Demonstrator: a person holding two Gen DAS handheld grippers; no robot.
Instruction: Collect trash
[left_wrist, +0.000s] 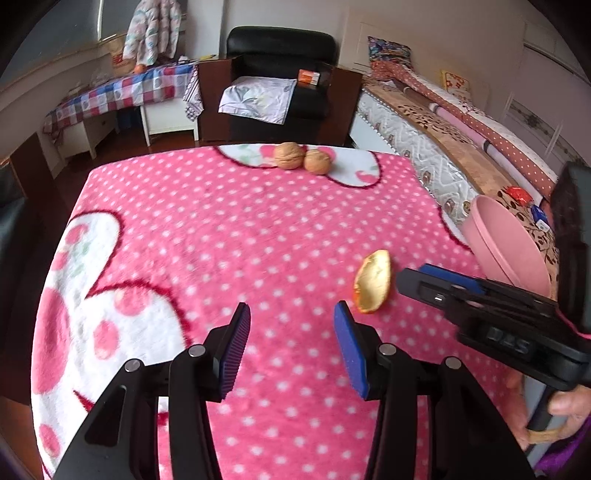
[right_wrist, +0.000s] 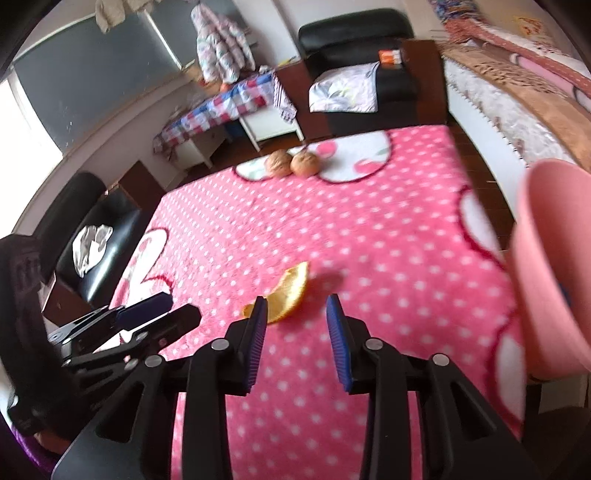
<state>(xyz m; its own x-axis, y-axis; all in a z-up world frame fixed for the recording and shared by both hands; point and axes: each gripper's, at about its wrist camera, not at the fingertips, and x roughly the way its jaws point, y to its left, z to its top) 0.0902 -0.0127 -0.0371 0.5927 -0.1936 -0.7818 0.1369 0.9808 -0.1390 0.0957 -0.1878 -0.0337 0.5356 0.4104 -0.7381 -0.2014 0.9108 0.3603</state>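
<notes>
The left gripper (left_wrist: 291, 350) hovers over the pink dotted blanket (left_wrist: 221, 229) with its fingers spread and nothing between them. The orange peel (left_wrist: 373, 281) lies flat on the blanket, just right of the left gripper's right fingertip. The right gripper (right_wrist: 296, 341) hangs just beside the peel, fingers parted and empty. Two walnuts (left_wrist: 302, 158) sit touching at the blanket's far edge, well beyond the peel. A pink bin (left_wrist: 506, 243) stands right of the peel, at the blanket's edge.
</notes>
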